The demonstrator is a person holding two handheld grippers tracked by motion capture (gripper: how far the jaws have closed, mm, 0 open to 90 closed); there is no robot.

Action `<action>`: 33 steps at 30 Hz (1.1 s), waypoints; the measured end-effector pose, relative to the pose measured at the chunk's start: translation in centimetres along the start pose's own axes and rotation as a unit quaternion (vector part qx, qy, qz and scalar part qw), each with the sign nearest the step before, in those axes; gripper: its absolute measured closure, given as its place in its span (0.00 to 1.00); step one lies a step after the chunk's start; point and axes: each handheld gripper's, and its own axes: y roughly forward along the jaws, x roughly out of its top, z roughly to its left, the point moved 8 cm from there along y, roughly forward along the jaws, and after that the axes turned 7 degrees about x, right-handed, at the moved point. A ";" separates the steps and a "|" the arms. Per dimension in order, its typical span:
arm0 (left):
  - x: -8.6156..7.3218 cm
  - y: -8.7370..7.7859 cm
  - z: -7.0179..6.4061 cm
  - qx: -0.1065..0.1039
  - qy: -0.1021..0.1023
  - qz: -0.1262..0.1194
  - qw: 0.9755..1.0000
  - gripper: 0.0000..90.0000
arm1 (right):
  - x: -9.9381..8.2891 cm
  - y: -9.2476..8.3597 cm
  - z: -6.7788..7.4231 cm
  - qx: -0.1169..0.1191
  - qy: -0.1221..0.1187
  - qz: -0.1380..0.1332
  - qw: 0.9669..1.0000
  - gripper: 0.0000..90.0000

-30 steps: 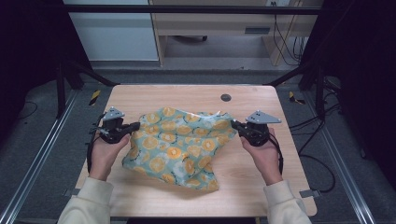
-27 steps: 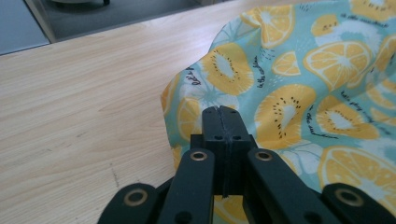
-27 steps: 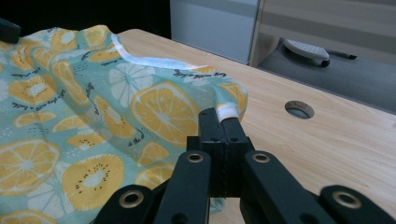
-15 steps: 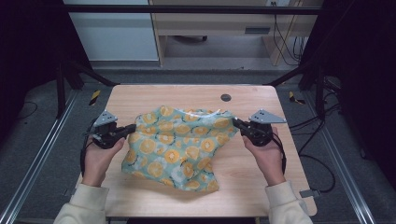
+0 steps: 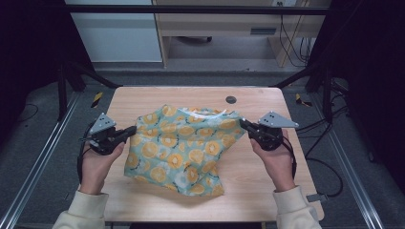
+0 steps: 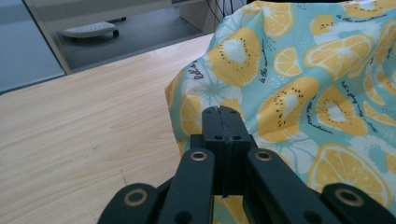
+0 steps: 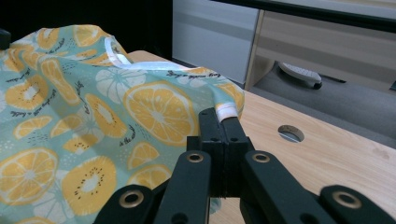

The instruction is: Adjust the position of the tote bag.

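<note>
A teal cloth (image 5: 184, 145) printed with orange and kiwi slices hangs stretched between my two grippers above the wooden table (image 5: 267, 176). My left gripper (image 5: 132, 131) is shut on the cloth's left edge, and its jaws press together on the fabric (image 6: 299, 79) in the left gripper view (image 6: 222, 112). At the cloth's right corner my right gripper (image 5: 242, 124) is shut on a white-trimmed hem (image 7: 227, 109), with the jaws (image 7: 219, 116) closed on it. The cloth's lower part (image 5: 191, 183) drapes onto the table. A white trim (image 5: 203, 112) runs along its top edge.
A round dark hole (image 5: 231, 99) sits in the tabletop behind the cloth, seen also as a hole (image 7: 290, 133) in the right gripper view. Bare wood (image 6: 84, 130) lies to the cloth's left. A cabinet (image 5: 124, 33) and cables (image 5: 291, 33) stand beyond the far edge.
Both grippers have drawn back toward the person and slightly apart, still shut on the cloth. The cloth has spread wider and moved nearer the table's front edge.
</note>
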 end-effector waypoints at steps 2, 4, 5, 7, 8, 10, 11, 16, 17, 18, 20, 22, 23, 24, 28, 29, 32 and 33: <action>0.1 -0.2 -0.2 0.001 0.005 -0.003 1.000 1.00 | 0.2 -0.2 0.1 0.001 0.002 -0.003 1.000 1.00; 0.1 -0.4 -0.4 0.003 0.009 -0.006 1.000 1.00 | 0.2 -0.4 0.1 0.003 0.002 -0.006 1.000 1.00; 0.2 -0.5 -0.5 0.003 0.011 -0.008 1.000 1.00 | 0.3 -0.7 0.2 0.003 0.001 -0.008 1.000 1.00; 0.3 -0.8 -0.6 0.007 0.019 -0.011 1.000 1.00 | 0.4 -1.0 0.3 0.004 -0.001 -0.011 1.000 1.00; 0.3 -1.0 -0.7 0.009 0.018 -0.016 1.000 1.00 | 0.5 -1.2 0.3 0.004 -0.001 -0.013 1.000 1.00; 0.2 -1.1 -0.7 0.010 0.020 -0.016 1.000 1.00 | 0.6 -1.4 0.4 0.006 -0.002 -0.015 1.000 1.00; 0.2 -1.1 -0.8 0.012 0.022 -0.017 1.000 1.00 | 0.7 -1.6 0.6 0.007 -0.002 -0.017 1.000 1.00; -0.3 -1.8 -0.8 0.013 0.023 -0.020 0.999 1.00 | 0.5 -1.9 1.2 0.011 -0.007 -0.017 1.000 1.00; -0.3 -1.8 -0.8 0.013 0.023 -0.020 0.999 1.00 | 0.5 -1.9 1.2 0.011 -0.007 -0.017 1.000 1.00; -0.5 -2.0 -0.7 0.012 0.020 -0.022 0.999 1.00 | 0.4 -2.0 1.5 0.013 -0.008 -0.016 1.000 1.00; -0.6 -2.0 -0.6 0.011 0.016 -0.023 1.000 1.00 | 0.2 -2.0 1.6 0.017 -0.006 -0.016 1.000 1.00; -0.8 -2.0 -0.5 0.011 0.014 -0.022 1.000 1.00 | 0.1 -1.9 1.6 0.017 -0.004 -0.015 1.000 1.00; -0.8 -2.0 -0.5 0.012 0.015 -0.023 1.000 1.00 | 0.0 -1.9 1.7 0.018 -0.002 -0.014 1.000 1.00; -0.8 -2.0 -0.5 0.013 0.016 -0.023 1.000 1.00 | 0.0 -1.8 1.7 0.017 -0.004 -0.014 1.000 1.00; -0.9 -2.2 -0.6 0.013 0.015 -0.024 1.000 1.00 | -0.1 -2.0 1.8 0.019 -0.005 -0.015 1.000 1.00; -1.0 -2.3 -0.6 0.014 0.017 -0.025 0.999 1.00 | -0.2 -2.1 1.9 0.019 -0.006 -0.014 1.000 1.00; -1.1 -2.4 -0.7 0.016 0.013 -0.026 0.999 1.00 | -0.7 -2.2 2.2 0.021 -0.009 -0.012 1.000 1.00; -1.2 -2.5 -0.7 0.018 0.015 -0.026 0.999 1.00 | -0.9 -2.3 2.3 0.022 -0.008 -0.011 1.000 1.00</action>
